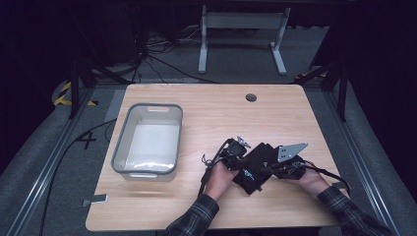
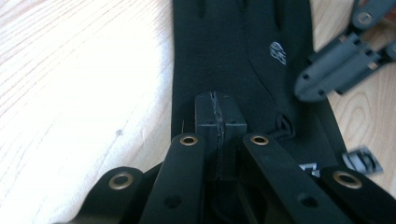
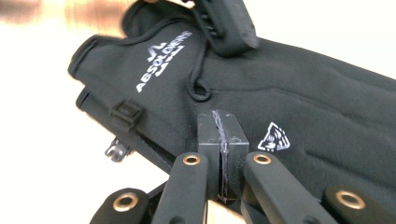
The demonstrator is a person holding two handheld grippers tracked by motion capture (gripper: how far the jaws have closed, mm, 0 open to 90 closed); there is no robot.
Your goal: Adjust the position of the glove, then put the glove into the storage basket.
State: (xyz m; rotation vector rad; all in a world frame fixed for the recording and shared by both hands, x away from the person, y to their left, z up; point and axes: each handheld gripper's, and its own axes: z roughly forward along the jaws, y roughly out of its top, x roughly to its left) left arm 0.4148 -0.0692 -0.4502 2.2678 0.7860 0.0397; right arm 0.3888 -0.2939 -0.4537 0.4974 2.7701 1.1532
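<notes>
Glove (image 1: 256,167), black fleece with white "A6SOLDIERS" print on the cuff, lies flat on the wooden table (image 1: 206,113) at about 5 o'clock from the table's centre, between my two hands. Grey-rimmed plastic bin (image 1: 147,140) sits well apart at 9 o'clock, nothing visible inside.

Left gripper (image 2: 219,116): jaws fully together, pads meeting with nothing pinched that I can see; tips hover over or rest on the glove's back, contact not resolvable. Right gripper (image 3: 222,135): likewise closed pad to pad, tips over the glove near the small triangular logo (image 3: 273,137); no fabric visibly caught.

Handling judgement: soft, light, limp. It will drape and fold when lifted and should not slip much on the pads, since the fleece looks grippy. A flat pinch from above may only skid over the cloth. Better holds, as I see it: the cuff edge by the buckle clip (image 3: 126,112), or the cord loop (image 3: 198,91). Taking two opposite edges, one per gripper, should keep it from bunching.
</notes>
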